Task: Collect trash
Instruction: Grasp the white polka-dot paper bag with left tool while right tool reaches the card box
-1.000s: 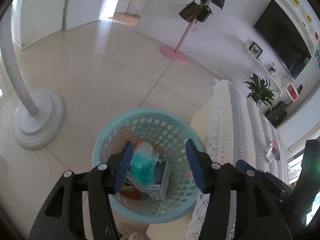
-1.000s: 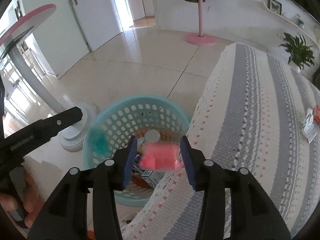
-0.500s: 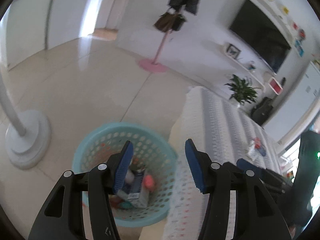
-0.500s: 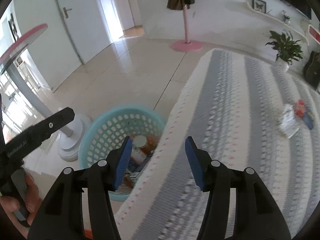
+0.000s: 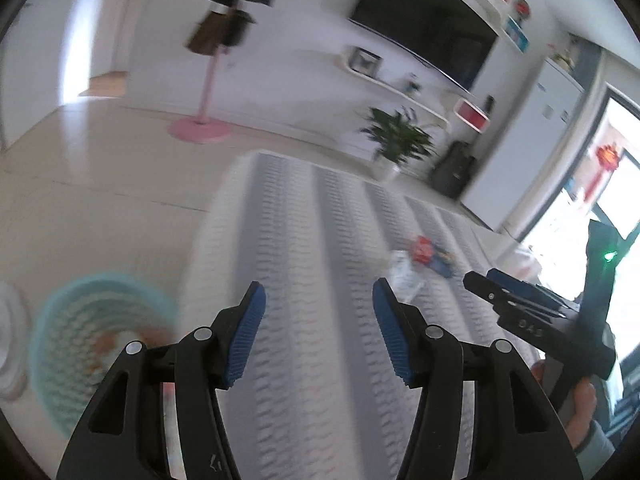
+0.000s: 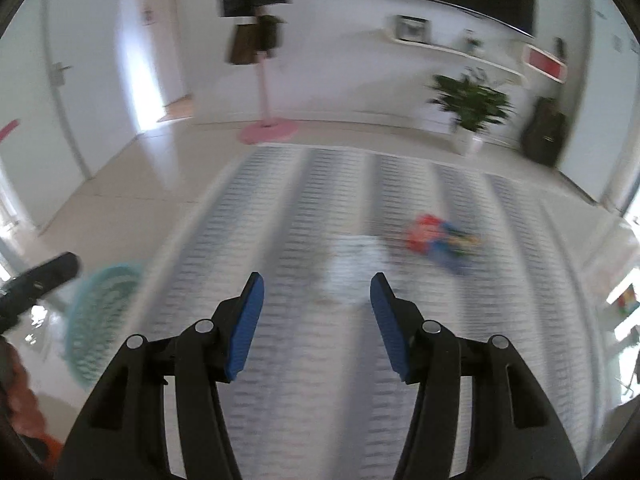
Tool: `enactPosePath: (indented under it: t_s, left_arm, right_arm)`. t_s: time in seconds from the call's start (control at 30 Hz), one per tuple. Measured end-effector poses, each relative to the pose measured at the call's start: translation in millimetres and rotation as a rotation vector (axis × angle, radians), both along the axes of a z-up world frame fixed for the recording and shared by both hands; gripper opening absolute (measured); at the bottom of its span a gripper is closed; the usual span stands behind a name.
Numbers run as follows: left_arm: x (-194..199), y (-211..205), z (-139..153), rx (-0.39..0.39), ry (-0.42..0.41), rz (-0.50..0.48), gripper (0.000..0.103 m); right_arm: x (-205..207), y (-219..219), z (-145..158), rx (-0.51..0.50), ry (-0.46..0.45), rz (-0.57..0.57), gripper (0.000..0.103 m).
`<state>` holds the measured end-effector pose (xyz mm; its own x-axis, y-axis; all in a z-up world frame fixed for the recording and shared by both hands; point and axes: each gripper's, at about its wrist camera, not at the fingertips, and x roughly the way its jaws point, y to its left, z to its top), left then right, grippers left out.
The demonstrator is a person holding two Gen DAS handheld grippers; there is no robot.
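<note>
Showing trash: white crumpled wrapper (image 6: pixel 352 260) and red-blue packet (image 6: pixel 440 240) lying close together on the striped surface (image 6: pixel 280 380), blurred.
Basket: teal perforated basket (image 5: pixel 92 344) on the floor (image 5: pixel 100 184) beside the surface; contents blurred, orange and white bits.
Left claw (image 5: pixel 318 332): opening, nothing between.
Right claw (image 6: pixel 316 324): apart, nothing between.

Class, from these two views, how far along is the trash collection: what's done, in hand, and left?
Done: some trash lies in the teal basket. In hand: nothing; left tongs and right tongs are both empty. Left: a white wrapper and a red-and-blue wrapper on the striped cover.
</note>
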<state>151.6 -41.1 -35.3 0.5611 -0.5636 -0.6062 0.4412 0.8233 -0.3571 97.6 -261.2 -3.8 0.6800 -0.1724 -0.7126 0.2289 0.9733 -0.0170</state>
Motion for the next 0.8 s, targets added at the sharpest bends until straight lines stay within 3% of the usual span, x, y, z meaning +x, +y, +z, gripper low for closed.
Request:
enactPosePath:
  t_s: [0.1, 0.17, 0.3, 0.43, 0.63, 0.73, 0.8]
  left_arm:
    - [14.0, -49.8, -16.4, 0.037, 0.014, -0.061, 0.054]
    - [24.2, -83.1, -32.6, 0.062, 0.033, -0.101, 0.054]
    - [43.4, -136.6, -67.3, 0.121, 0.057, -0.148, 0.064]
    - [59.5, -176.2, -94.0, 0.182, 0.073, -0.199, 0.064]
    - [75.8, -213.7, -117.5, 0.248, 0.096, -0.247, 0.061]
    - [74.9, -226.2, -121.3, 0.315, 0.034, -0.242, 0.06]
    - [71.7, -232.4, -123.8, 0.361, -0.004, -0.234, 0.053]
  right_arm:
    - [-0.6, -48.4, -14.8, -0.007, 0.016, -0.053, 0.056]
    - [0.3, -84.0, -31.8, -0.014, 0.038, -0.084, 0.064]
    - [13.3, -122.1, -63.6, -0.001, 0.091, -0.08, 0.069]
    - [31.7, -138.0, -83.9, -0.004, 0.122, -0.058, 0.079]
    - [57.3, -150.3, -99.7, -0.055, 0.163, -0.027, 0.083]
    - [71.5, -154.2, -108.4, -0.103, 0.191, 0.001, 0.087]
    - [80.7, -156.5, -111.8, -0.129, 0.203, 0.028, 0.089]
